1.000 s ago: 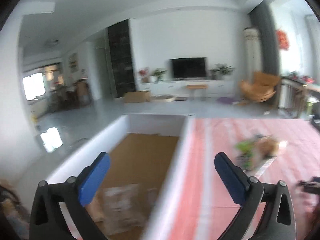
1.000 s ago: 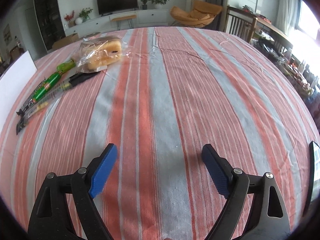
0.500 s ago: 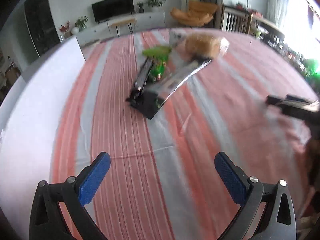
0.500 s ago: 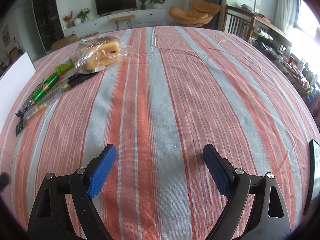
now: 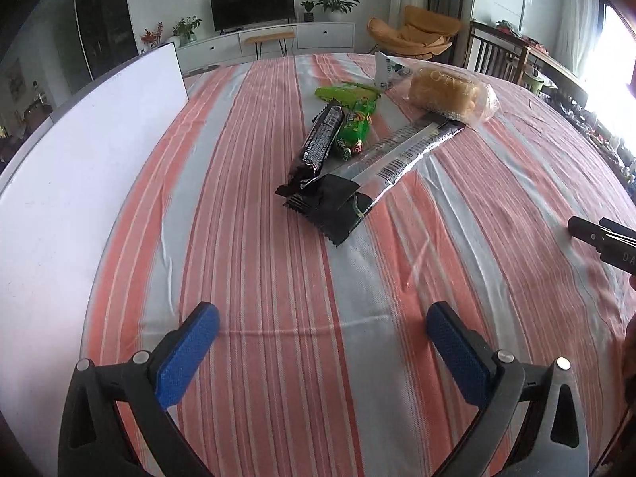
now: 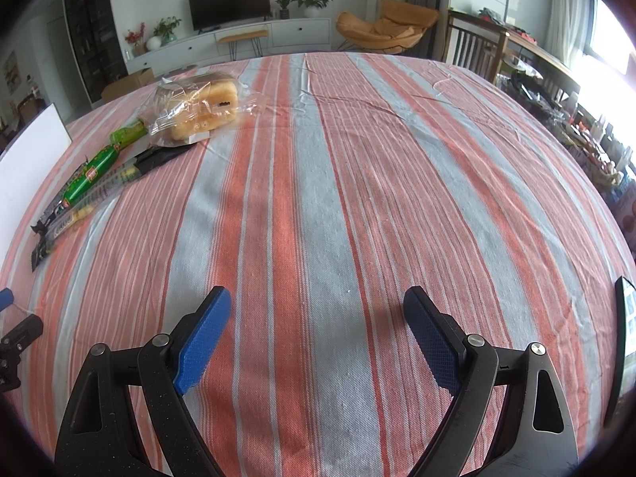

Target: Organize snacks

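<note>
- While both tools hover empty over the striped surface (image 5: 254,262), the snack pile lies straight ahead of the left gripper (image 5: 322,342), beyond its blue fingers (image 5: 187,351) and a little right of their midline, with bare cloth between.
- Its fingers are spread wide and have hold of nothing.
- Nearest in the pile is the long black-and-silver packet (image 5: 381,171); its long axis runs diagonally, the black near end pointing back at the gripper, the far end reaching up and right to the bagged bread (image 5: 449,93).
- Just left of that packet lies a shorter black bar (image 5: 320,139), nearly parallel to it, with the green packets (image 5: 355,119) touching it on the far side.
- A white box wall (image 5: 79,167) stands left of the pile, probably where the snacks are to go.
- The right gripper (image 6: 318,338) is likewise wide open and empty; from it the pile sits far off to the left, the bread (image 6: 198,113) well apart from its fingers (image 6: 431,342).
- I judge the left hand the nearer one, and a grasp across the long packet's width would call for turning the fingers to cross that diagonal.
- The wrappers look thin, glossy and crinkled, overlapping at their near ends, so one may drag its neighbour.
</note>
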